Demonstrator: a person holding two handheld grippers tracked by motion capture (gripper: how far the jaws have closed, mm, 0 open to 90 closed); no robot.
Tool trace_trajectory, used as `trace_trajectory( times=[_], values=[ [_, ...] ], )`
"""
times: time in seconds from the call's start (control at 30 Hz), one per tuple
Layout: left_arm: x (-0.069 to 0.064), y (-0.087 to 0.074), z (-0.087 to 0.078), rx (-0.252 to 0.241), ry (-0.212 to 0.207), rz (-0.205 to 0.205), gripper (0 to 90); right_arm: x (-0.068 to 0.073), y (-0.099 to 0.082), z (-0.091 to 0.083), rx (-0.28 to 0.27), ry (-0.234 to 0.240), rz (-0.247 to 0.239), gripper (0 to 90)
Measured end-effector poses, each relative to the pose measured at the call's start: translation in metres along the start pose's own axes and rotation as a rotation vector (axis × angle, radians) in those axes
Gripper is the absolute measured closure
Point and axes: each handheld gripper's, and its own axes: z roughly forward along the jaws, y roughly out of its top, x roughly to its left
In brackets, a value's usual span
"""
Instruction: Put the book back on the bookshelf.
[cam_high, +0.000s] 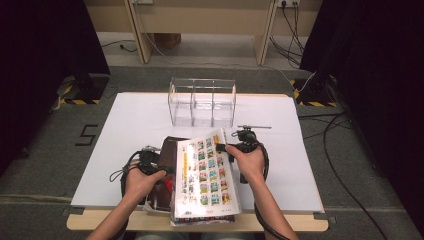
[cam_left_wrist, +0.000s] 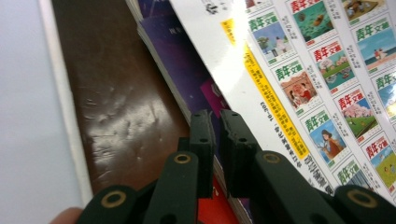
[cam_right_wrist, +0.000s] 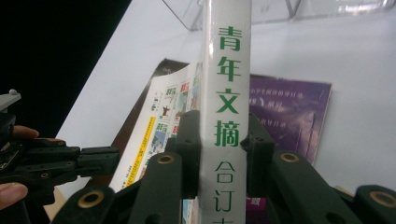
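White table (cam_high: 135, 120), right gripper (cam_right_wrist: 219, 140) clamping thick book's spine (cam_right_wrist: 229, 93), left gripper (cam_left_wrist: 217, 140) nearly closed beside its cover.

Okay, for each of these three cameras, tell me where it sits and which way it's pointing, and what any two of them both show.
High view: above the person's side, looking forward and down on the white table and clear organizer; forearms, left hand and right hand show.
Left gripper view: on the left gripper, looking along its jaws at the stacked magazines.
Right gripper view: on the right gripper, looking at the white book, whose spine is clamped between its jaws.
Shared: all three show the white book's back cover with its colourful little pictures.
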Motion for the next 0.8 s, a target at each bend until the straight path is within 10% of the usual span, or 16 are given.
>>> trace_trajectory(
  times=[0.5,0.8],
  values=[
    [0.013,-0.022,-0.027,-0.149,0.008,-0.007,78.0,0.025,0.016,-0.034,-0.162,-0.123,-0.144,74.0],
    [0.023,-0.045,-0.042,-0.286,0.086,0.003,67.5,0.030,0.030,-0.052,-0.239,-0.162,-0.175,74.1]
  ],
)
